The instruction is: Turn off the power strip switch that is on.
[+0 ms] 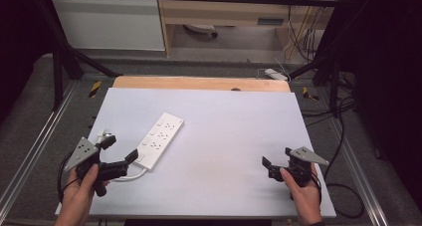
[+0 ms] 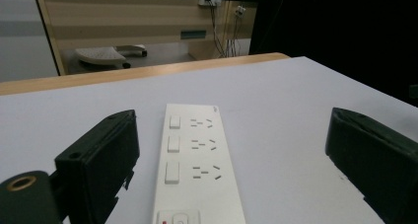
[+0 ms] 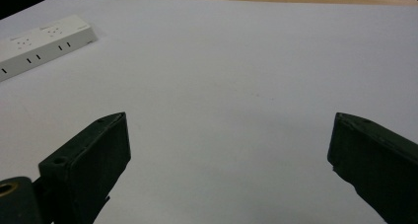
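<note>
The white power strip (image 1: 160, 140) lies flat on the left half of the table (image 1: 234, 121), turned diagonally, with its far end pointing away and to the right. Its white cable (image 1: 130, 175) leaves the near end and curves under the left gripper. In the left gripper view the strip (image 2: 194, 165) shows 3 socket groups, each with a switch beside it.

The left gripper (image 1: 121, 154) is held low over the table at the near end of the strip, aimed along its length. Its jaws stand wide apart and hold nothing; the strip's near end lies between them, not touched. The left hand (image 1: 82, 188) grips the handle from below, with the forearm coming in from the near left corner.

The right gripper (image 1: 275, 158) is well apart from the strip, near the table's right front edge. Its jaws are also spread wide and empty, pointing to the left over bare table. The right hand (image 1: 301, 188) holds it from behind.
</note>
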The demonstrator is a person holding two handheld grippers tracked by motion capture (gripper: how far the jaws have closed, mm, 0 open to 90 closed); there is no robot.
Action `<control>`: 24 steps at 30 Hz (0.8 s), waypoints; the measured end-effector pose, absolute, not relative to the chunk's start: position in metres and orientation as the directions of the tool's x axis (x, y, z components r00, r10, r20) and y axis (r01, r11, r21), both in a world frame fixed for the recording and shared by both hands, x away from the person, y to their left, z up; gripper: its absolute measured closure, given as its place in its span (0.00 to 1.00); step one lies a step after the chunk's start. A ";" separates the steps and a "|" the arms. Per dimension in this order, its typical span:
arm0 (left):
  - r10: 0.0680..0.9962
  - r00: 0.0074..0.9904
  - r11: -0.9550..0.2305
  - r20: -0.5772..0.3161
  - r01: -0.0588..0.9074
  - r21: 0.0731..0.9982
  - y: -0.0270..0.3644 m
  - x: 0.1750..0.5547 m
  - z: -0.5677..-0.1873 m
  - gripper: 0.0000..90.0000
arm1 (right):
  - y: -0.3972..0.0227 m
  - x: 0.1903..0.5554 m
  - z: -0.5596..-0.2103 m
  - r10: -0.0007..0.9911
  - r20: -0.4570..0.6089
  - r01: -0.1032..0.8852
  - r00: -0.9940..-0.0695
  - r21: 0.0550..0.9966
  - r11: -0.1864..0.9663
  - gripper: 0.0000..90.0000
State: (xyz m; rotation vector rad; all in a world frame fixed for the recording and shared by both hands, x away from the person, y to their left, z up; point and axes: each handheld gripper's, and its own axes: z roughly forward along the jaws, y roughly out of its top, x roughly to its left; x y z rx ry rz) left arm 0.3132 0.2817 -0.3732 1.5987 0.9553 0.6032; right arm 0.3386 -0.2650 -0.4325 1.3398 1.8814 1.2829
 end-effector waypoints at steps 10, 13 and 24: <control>0.838 0.536 -0.061 -0.102 0.278 0.959 0.282 0.311 -0.393 0.07 | -0.266 0.339 -0.433 0.911 0.124 0.448 -0.393 0.891 0.072 0.03; 0.837 0.537 -0.064 -0.107 0.290 0.955 0.280 0.311 -0.398 0.07 | -0.267 0.339 -0.433 0.912 0.126 0.448 -0.390 0.892 0.068 0.03; 0.845 0.522 -0.108 -0.115 0.377 0.920 0.284 0.306 -0.420 0.08 | -0.266 0.343 -0.440 0.925 0.114 0.493 -0.364 0.865 0.087 0.02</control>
